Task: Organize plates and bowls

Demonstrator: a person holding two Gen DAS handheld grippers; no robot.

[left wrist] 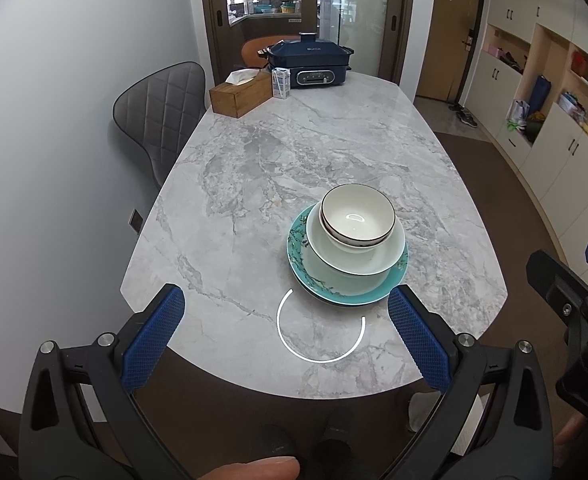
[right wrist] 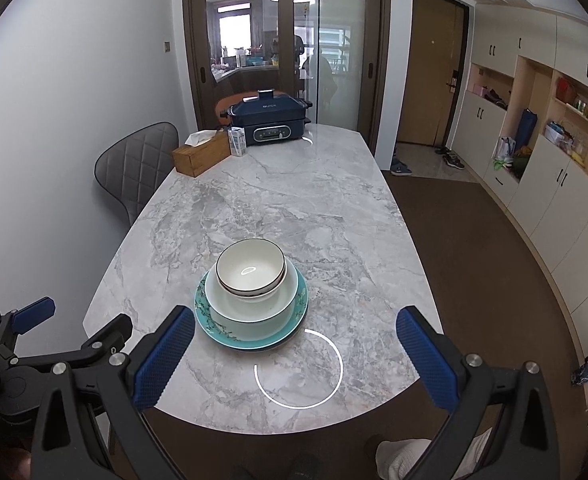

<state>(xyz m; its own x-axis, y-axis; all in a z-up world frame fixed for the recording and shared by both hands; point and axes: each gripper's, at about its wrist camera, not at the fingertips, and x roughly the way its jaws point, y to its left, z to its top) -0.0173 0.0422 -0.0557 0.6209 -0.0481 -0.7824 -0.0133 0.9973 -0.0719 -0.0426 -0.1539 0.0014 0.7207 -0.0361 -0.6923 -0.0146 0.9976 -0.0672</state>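
Observation:
One stack of dishes stands near the front of the marble table (left wrist: 254, 152). A teal plate with a branch pattern (left wrist: 305, 264) (right wrist: 210, 320) is near the bottom, with a dark rim showing under it. On it rests a pale wide bowl (left wrist: 373, 260) (right wrist: 254, 304), and inside that a small white bowl with a dark rim line (left wrist: 355, 218) (right wrist: 250, 270). My left gripper (left wrist: 286, 320) hangs open over the table's near edge, just short of the stack. My right gripper (right wrist: 295, 344) is open too, with its left finger pad beside the teal plate. Both hold nothing.
At the far end of the table (right wrist: 294, 208) sit a blue electric cooker (left wrist: 307, 65) (right wrist: 268, 118), a wooden tissue box (left wrist: 240, 94) (right wrist: 202, 154) and a small carton (left wrist: 280, 83). A grey quilted chair (left wrist: 162, 112) stands at the left. Cabinets (right wrist: 553, 168) line the right wall.

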